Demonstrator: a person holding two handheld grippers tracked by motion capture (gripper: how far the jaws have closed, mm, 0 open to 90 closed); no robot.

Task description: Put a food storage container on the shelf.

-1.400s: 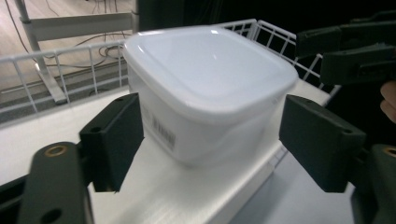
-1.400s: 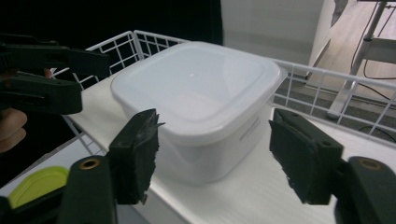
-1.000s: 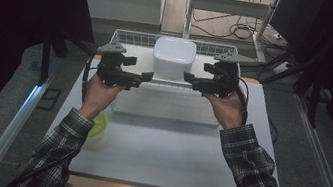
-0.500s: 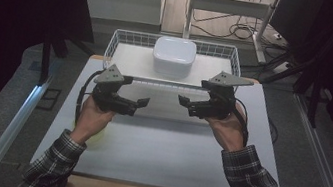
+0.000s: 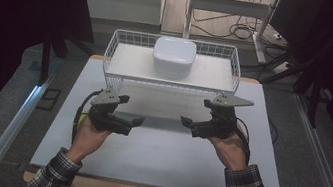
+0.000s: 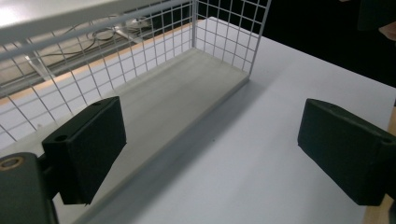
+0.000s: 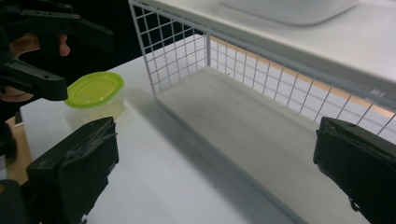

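A: Where do the two tongs sit against the wire rack (image 5: pixel 169 76)?

B: Both hang in front of it over the table (image 5: pixel 164 159), tips turned toward each other. The left gripper (image 5: pixel 136 120) is spread wide on nothing; the right gripper (image 5: pixel 187 124) has just been opening, nothing between its jaws.

A: And the white container (image 5: pixel 174 57)?

B: On the rack's top shelf, cut off in the right gripper view. A green-lidded tub (image 7: pixel 95 89) sits left of the rack, mostly hidden under the left hand (image 5: pixel 88 138) from above.

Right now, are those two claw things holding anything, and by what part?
Nothing is held. The left gripper and the right gripper both stand open over the table, with nothing between their jaws. The white box sits untouched on the rack.
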